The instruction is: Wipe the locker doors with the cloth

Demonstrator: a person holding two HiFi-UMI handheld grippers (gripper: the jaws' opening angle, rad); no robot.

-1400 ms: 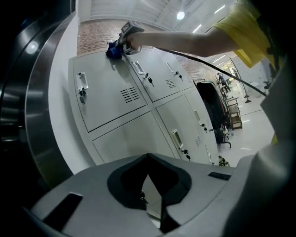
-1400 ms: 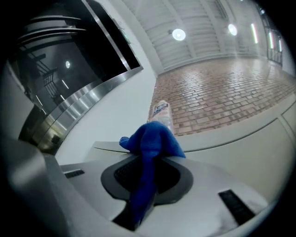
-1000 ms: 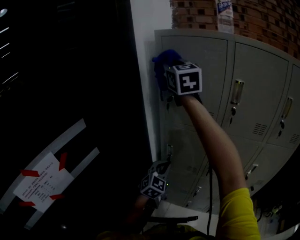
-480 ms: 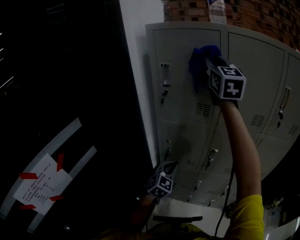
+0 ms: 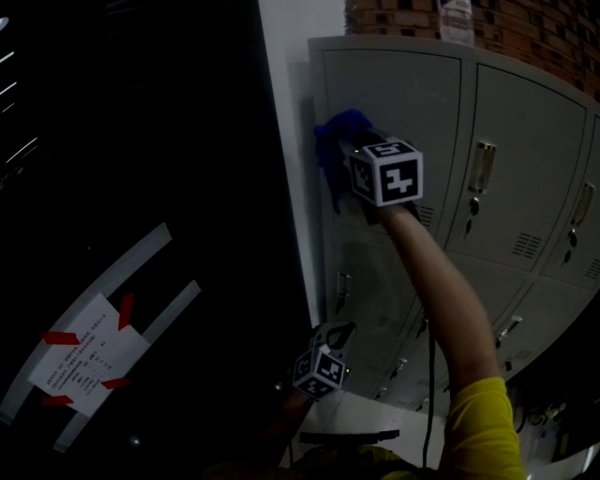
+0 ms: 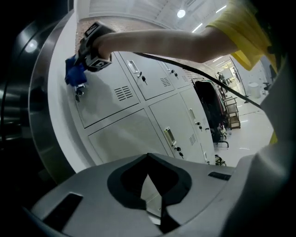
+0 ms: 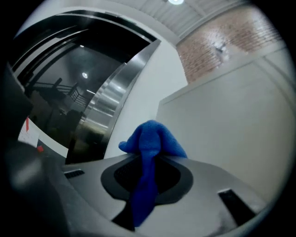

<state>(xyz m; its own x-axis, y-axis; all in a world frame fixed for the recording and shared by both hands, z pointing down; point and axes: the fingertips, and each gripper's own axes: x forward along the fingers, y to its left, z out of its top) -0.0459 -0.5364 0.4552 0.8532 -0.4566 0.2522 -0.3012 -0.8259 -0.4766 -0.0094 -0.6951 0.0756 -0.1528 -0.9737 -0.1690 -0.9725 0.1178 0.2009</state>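
A blue cloth (image 5: 336, 136) is pinched in my right gripper (image 5: 349, 152), which is shut on it and presses it against the left edge of the top-left grey locker door (image 5: 408, 98). In the right gripper view the cloth (image 7: 150, 139) bunches over the jaws of the right gripper (image 7: 148, 159), with the door (image 7: 231, 115) just beyond. My left gripper (image 5: 330, 332) hangs low beside the lower lockers, jaws shut and nothing in them. The left gripper view looks up past the left gripper (image 6: 148, 157) at the cloth (image 6: 73, 75) on the door (image 6: 108, 95).
A white wall strip (image 5: 291, 103) and a dark glass panel with a taped paper note (image 5: 80, 364) lie left of the lockers. More grey doors with handles (image 5: 482, 167) run to the right. A bottle (image 5: 456, 19) stands on the locker top below a brick wall (image 5: 534, 33).
My right gripper swept the cloth from the door's left edge to its right side, then back to the left edge. The left gripper stayed low.
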